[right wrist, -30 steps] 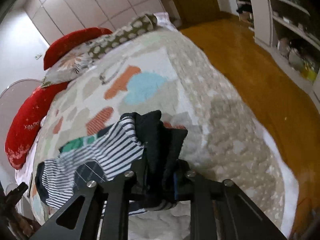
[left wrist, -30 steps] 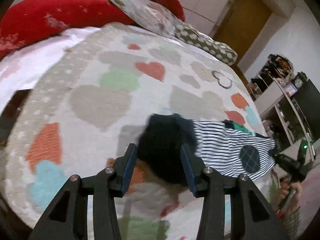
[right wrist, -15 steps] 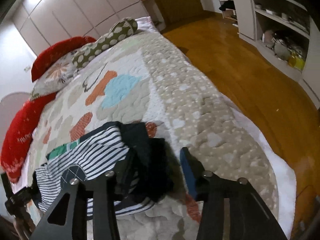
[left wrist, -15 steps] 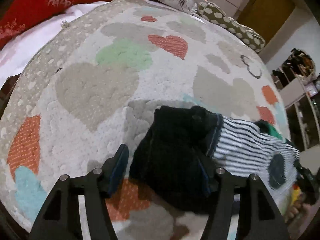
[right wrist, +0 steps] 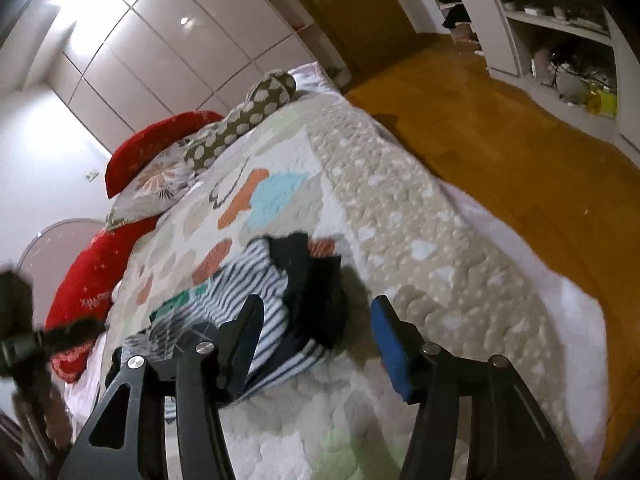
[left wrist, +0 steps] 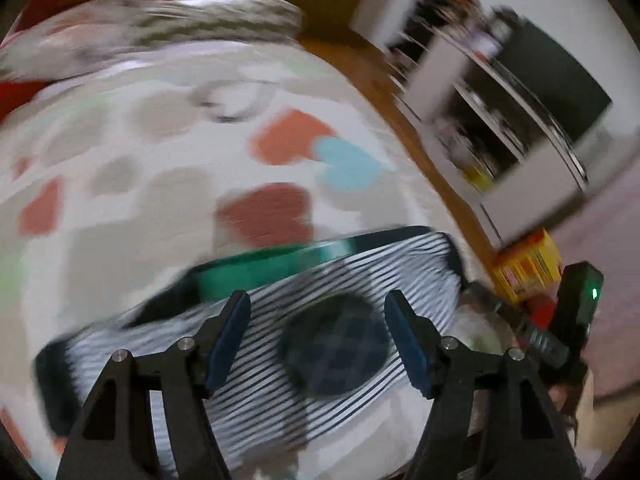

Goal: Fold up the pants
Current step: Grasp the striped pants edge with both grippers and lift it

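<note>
The striped navy-and-white pants point(left wrist: 256, 344) lie folded on the heart-patterned quilt point(left wrist: 160, 184), with a green waistband and a dark round patch point(left wrist: 336, 352). My left gripper point(left wrist: 318, 340) is open and empty, just above the patch; this view is blurred. In the right wrist view the pants point(right wrist: 256, 292) lie near the bed's front edge with the dark leg ends point(right wrist: 316, 280) folded on top. My right gripper point(right wrist: 318, 340) is open and empty, close above them. The other gripper point(right wrist: 24, 344) shows blurred at the far left.
Red cushions point(right wrist: 152, 148) and patterned pillows point(right wrist: 248, 116) line the head of the bed. The wooden floor point(right wrist: 500, 140) runs along the bed's right side, with white shelves point(right wrist: 552, 28) beyond. A yellow box point(left wrist: 528, 264) sits by the bed's edge.
Both grippers have let go of the pants and opened. The left gripper has swung right along the pants to the round patch. The right gripper has drawn back a little.
</note>
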Available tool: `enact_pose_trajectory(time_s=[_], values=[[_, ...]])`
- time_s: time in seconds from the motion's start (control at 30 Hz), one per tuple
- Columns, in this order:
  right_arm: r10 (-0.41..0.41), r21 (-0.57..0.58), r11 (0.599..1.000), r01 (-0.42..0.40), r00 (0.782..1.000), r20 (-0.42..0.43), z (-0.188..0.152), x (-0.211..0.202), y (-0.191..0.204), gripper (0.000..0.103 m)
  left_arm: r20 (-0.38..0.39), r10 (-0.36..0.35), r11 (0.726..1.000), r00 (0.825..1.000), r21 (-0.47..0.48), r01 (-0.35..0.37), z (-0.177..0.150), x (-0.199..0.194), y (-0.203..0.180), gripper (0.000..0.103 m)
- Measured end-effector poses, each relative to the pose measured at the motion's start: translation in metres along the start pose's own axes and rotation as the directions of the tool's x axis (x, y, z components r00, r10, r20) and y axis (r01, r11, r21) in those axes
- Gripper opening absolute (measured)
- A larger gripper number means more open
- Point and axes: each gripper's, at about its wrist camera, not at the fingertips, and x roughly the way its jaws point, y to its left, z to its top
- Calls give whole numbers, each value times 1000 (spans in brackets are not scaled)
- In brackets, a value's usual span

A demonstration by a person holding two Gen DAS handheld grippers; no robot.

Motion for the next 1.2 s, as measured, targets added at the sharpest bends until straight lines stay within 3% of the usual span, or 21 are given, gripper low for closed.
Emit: enact_pose_trajectory(time_s=[0.17,0.27,0.33,0.47,0.5,0.53,0.57,0.6,0.63,0.77,0.93,0.97,1.03,1.1,1.17,1.2], values=[[5,-9,1000,-6,1000,-25,-10,8,5,61,-137,-85,994,987,56,94,41,76,-54,69],[-44,-54,998,42,998,-37,-12,17,8,62,-177,-102,991,979,68,115,59,110,-71,70],[-46,-64,997,44,998,-39,-12,22,8,62,-224,-129,984,966,90,152,62,130,-81,76],[-27,-61,998,26,1000,-17,-10,28,10,62,-308,-158,970,938,130,206,56,159,-104,76],[-22,-62,998,21,1000,-11,-10,30,10,59,-310,-141,968,940,154,196,53,160,-109,75],[-14,-65,998,14,1000,-6,-10,32,11,52,-304,-110,967,946,190,173,50,161,-114,62],[4,-69,998,-5,1000,-11,-9,35,13,29,-288,-73,965,955,223,141,48,159,-117,46],[18,-67,998,-20,1000,-24,-7,39,14,25,-284,-49,963,958,240,121,44,154,-115,30],[27,-60,998,-28,999,-23,-6,40,15,24,-277,-60,964,959,232,127,44,149,-112,29],[51,-76,996,-51,999,-3,0,33,28,20,-180,-151,976,972,130,176,48,106,-80,29],[115,-178,977,-115,993,-7,2,27,76,20,-35,-177,984,984,27,178,30,47,-27,30],[133,-204,970,-134,991,-17,0,28,88,20,-7,-171,985,985,-7,171,24,38,-14,33],[173,-259,949,-181,984,-54,-8,32,114,23,46,-145,984,988,-97,149,7,20,16,53],[196,-301,928,-220,975,-108,-21,43,138,30,98,-143,964,985,-210,161,-15,1,49,65],[217,-328,905,-271,957,-190,-37,61,158,45,138,-134,940,981,-295,170,-38,-20,77,66],[224,-331,896,-295,945,-237,-46,71,166,46,156,-117,931,981,-328,163,-51,-32,89,67]])
